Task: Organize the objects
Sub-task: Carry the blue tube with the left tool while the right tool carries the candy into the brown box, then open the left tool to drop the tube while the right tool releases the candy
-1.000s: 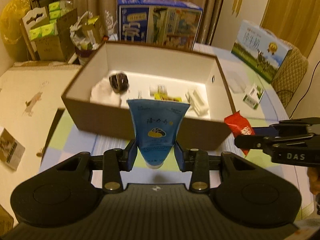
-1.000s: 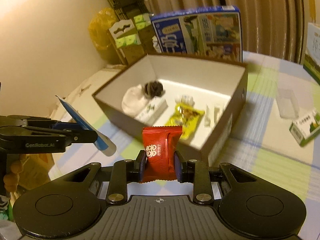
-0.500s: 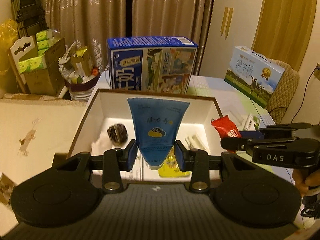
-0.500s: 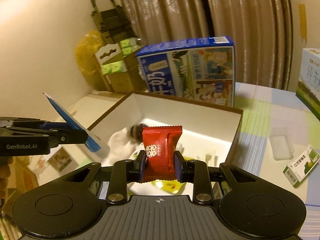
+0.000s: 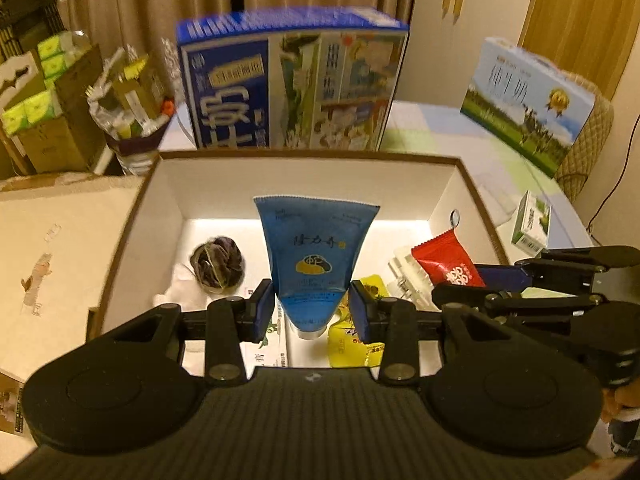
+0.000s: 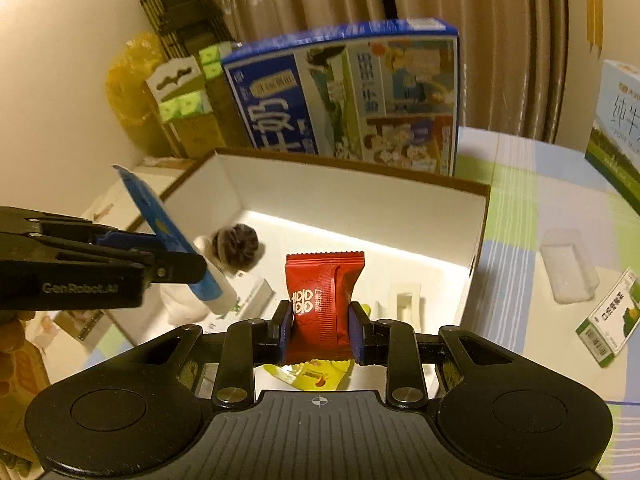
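Now, left wrist view: left gripper clamped on a blue squeeze tube, cap end down, over the open brown cardboard box with white inside. Inside the box: dark round scrunchie, yellow snack packet, white plastic pieces. Right gripper alongside on the right, gripping a red foil snack packet.

Right wrist view: right gripper pinching the red foil snack packet upright above the box interior. Left gripper at left, blue tube tilted over the box's left part. Small green-and-white carton on the checked tablecloth, outside the box.
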